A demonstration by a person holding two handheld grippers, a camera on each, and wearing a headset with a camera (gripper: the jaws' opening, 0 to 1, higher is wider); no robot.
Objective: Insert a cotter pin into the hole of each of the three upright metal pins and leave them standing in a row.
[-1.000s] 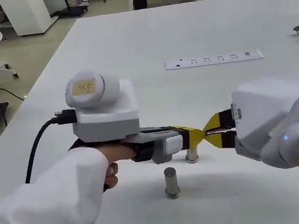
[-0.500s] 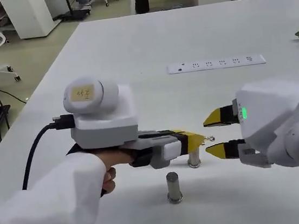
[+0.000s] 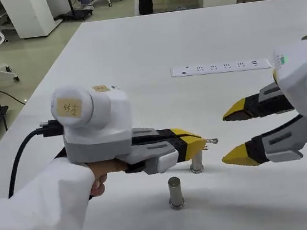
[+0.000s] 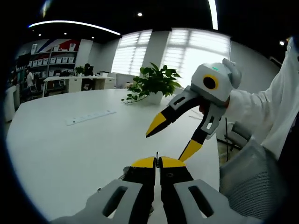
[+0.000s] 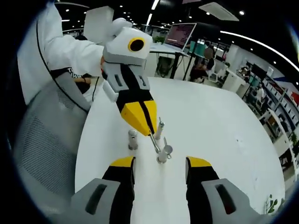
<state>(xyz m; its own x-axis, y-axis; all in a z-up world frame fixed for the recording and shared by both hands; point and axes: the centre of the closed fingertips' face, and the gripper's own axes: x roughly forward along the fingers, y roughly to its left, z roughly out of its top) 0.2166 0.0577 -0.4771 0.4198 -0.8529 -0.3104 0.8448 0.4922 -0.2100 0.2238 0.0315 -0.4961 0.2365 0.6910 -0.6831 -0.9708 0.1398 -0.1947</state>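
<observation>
My left gripper [image 3: 199, 143] is shut on a thin cotter pin [image 3: 211, 141] whose looped end pokes out to the right. It hovers just above a short upright metal pin [image 3: 196, 164]. A second metal pin [image 3: 176, 192] stands nearer me on the white table [image 3: 135, 55]. My right gripper [image 3: 227, 139] hangs open to the right, a short gap from the cotter pin. In the right gripper view the cotter pin [image 5: 155, 141] slants down over one metal pin [image 5: 162, 157], with two more metal pins [image 5: 133, 139] [image 5: 160, 129] beside it. The left gripper view shows its shut fingertips [image 4: 158, 162] facing the open right gripper [image 4: 167, 145].
A white power strip [image 3: 220, 67] lies farther back on the table. A potted plant [image 4: 154, 86] stands near the table's far end. A mesh office chair [image 5: 46, 140] is beside the table edge, behind my sleeve.
The right gripper, shut at the left gripper's tip a second ago, has opened and drawn back to the right. The cotter pin stays in the left gripper.
</observation>
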